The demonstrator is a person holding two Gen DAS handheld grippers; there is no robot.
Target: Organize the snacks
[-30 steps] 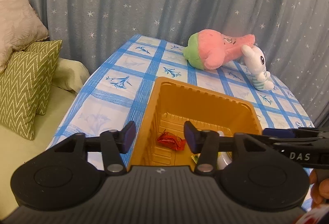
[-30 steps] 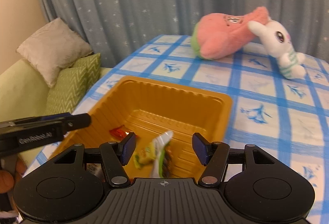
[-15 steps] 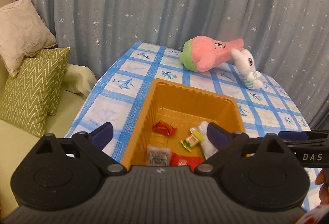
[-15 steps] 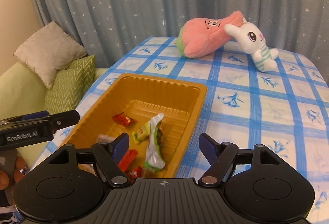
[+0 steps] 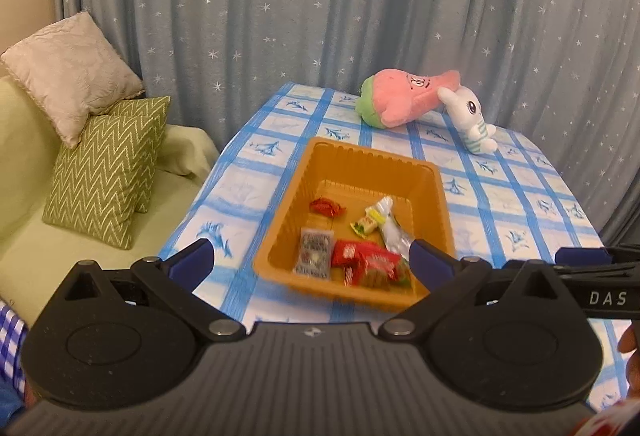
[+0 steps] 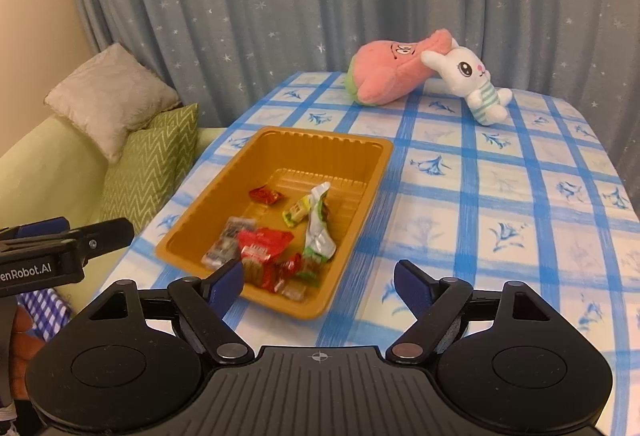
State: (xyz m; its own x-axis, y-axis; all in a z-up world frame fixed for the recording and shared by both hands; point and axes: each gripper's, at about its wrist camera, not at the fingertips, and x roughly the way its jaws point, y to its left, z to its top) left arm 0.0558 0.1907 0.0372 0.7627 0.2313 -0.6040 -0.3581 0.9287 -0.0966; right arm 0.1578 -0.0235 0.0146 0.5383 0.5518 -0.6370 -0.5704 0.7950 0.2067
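Note:
An orange plastic tray [image 5: 434,177] [image 6: 380,163] sits near the table's front left edge. It holds several snacks: a red wrapped candy [image 5: 328,206] [image 6: 266,194], a green and yellow packet [image 5: 365,226] [image 6: 296,212], a white and green wrapper [image 5: 390,228] [image 6: 318,226], a grey packet [image 5: 314,254] [image 6: 224,244] and red packets [image 5: 366,260] [image 6: 262,244]. My left gripper [image 5: 312,262] is open and empty, held above the tray's near end. My right gripper [image 6: 320,282] is open and empty, just in front of the tray.
A pink plush [image 5: 404,97] [image 6: 390,73] and a white bunny plush [image 5: 470,119] [image 6: 470,81] lie at the far side of the blue checked tablecloth [image 6: 500,195]. A sofa with a green cushion [image 5: 104,171] and a beige cushion [image 5: 72,75] stands left of the table.
Both grippers have pulled back and up from the tray and opened wider. The whole tray and its snacks now show.

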